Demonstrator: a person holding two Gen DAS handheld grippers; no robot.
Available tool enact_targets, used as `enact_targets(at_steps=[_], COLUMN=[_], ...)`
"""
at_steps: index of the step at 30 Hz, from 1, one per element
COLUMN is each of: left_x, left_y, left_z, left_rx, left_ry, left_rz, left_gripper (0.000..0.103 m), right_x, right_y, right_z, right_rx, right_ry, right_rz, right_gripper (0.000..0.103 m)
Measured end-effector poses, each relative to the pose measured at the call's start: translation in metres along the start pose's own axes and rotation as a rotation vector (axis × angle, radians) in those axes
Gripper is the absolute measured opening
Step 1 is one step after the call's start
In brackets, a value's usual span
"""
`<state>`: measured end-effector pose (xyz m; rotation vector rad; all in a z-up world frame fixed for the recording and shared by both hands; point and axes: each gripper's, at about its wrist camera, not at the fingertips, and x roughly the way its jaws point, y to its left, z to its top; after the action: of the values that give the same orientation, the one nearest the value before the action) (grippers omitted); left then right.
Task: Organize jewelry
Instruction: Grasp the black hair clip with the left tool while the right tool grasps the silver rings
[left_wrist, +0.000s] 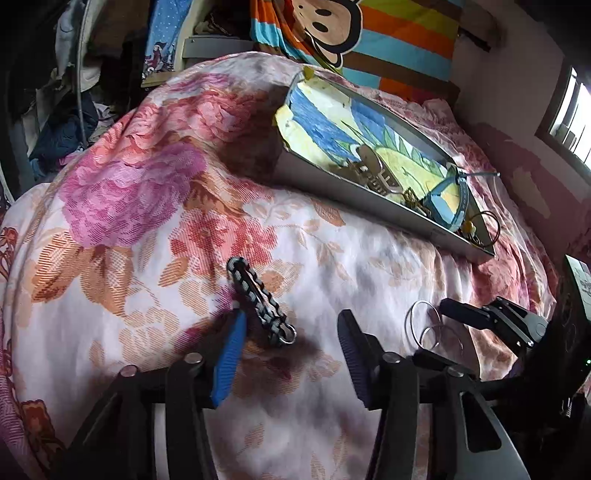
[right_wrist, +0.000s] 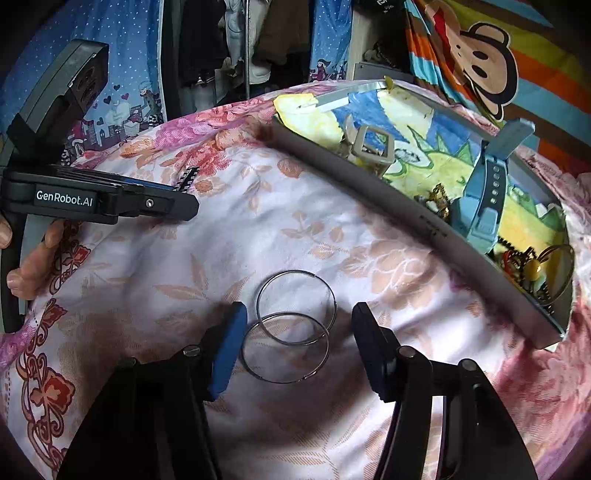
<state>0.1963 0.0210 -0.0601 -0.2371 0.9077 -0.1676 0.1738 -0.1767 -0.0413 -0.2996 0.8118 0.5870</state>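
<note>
Left wrist view: the left gripper sits low over the flowered bedspread, jaws apart with nothing pressed between them. One braided keychain lies there, close beside the blue pad; whether the pad touches it I cannot tell. The step looks like picking up loose pieces for the grey box well beyond. Next, the jaws likely need to pinch the braid before lifting. The right gripper shows at the right edge

Right wrist view: the right gripper is unclenched, fingers straddling two thin metal hoops that overlap flat on the bedspread; neither pad presses them. Gripping wire this thin probably calls for a careful pinch on a rim. Inside the box I count one blue watch, one beige hair clip and a tangle of small trinkets too jumbled to count
</note>
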Motion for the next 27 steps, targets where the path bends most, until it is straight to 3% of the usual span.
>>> enact_targets(at_steps=[6, 13, 27], left_x=[0.003, 0.007, -0.005], left_y=[0.0, 0.005, -0.019], left_z=[-0.002, -0.002, -0.012], left_rx=[0.003, -0.025, 0.024], left_ry=[0.011, 0.027, -0.005], left_rz=[-0.012, 0.003, -0.071], left_gripper=[0.042, 0.017, 0.016], right_x=[0.004, -0.001, -0.026], right_y=[-0.001, 0.006, 0.006], right_z=[-0.003, -0.008, -0.012], right_rx=[0.02, 0.033, 0.052], right_ry=[0.003, -0.012, -0.104], right_rz=[0.025, -0.024, -0.137], right_gripper=[0.045, 0.039, 0.038])
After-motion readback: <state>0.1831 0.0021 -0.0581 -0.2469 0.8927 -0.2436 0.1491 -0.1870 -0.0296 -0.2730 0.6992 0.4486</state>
